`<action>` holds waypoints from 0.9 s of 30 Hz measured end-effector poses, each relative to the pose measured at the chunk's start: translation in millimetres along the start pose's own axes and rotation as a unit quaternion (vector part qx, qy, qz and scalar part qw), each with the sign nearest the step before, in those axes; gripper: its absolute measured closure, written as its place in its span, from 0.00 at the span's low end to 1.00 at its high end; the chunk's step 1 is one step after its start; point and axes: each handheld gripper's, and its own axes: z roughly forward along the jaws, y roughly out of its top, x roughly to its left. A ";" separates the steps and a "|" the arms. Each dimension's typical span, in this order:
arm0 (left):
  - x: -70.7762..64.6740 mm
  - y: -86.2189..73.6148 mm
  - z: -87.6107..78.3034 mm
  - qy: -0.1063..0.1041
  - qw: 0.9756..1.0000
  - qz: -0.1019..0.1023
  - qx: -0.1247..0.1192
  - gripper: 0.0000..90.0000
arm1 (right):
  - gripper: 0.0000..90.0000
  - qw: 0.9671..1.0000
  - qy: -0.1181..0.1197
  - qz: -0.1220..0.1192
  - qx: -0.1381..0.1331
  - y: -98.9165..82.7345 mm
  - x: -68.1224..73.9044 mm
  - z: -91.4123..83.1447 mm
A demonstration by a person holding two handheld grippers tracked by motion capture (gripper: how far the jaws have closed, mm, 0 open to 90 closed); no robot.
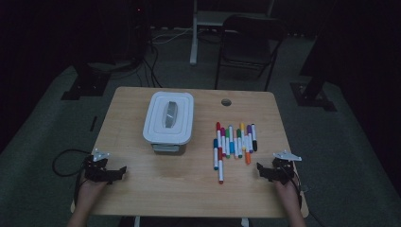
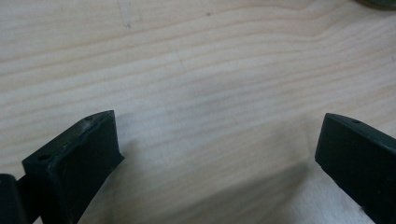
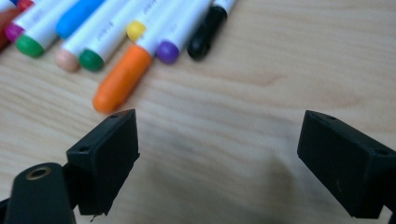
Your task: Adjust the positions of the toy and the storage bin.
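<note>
High view, coloured markers [image 1: 234,142] side by side

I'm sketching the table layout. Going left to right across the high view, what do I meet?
Left tool → white lidded box → row of coloured markers → right tool.

High view dim; gripper views brighter, soft-focused.

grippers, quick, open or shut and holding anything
Left gripper: open, nothing between the jaws, over bare table.
Right gripper: open, holding nothing, just short of the markers.
</note>
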 end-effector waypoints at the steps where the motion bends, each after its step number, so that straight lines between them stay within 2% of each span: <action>1: -0.1 2.3 1.1 0.001 1.000 0.000 0.000 0.01 | 0.14 1.000 0.001 -0.003 0.002 3.1 1.1 0.9; 4: -0.9 10.3 3.9 0.002 1.000 0.002 -0.003 0.01 | 0.14 1.000 -0.003 -0.018 0.002 12.9 5.8 4.5; 8: -2.6 19.9 9.9 0.005 1.000 0.006 -0.012 0.01 | 0.14 1.000 0.008 -0.028 -0.010 29.8 16.2 10.4; 14: -5.5 34.6 19.7 0.000 1.000 0.014 -0.021 0.01 | 0.14 0.998 0.024 -0.053 -0.017 55.7 37.9 23.4; 20: -8.0 51.0 27.3 0.004 0.999 0.021 -0.033 0.01 | 0.14 0.996 0.043 -0.072 -0.031 82.2 60.7 36.5; 25: -8.9 64.6 37.3 -0.004 0.999 0.020 -0.042 0.01 | 0.14 0.994 0.054 -0.089 -0.037 101.2 81.5 52.4; 27: -10.7 70.9 42.0 -0.004 0.999 0.028 -0.044 0.01 | 0.14 0.993 0.059 -0.099 -0.036 108.7 92.1 60.2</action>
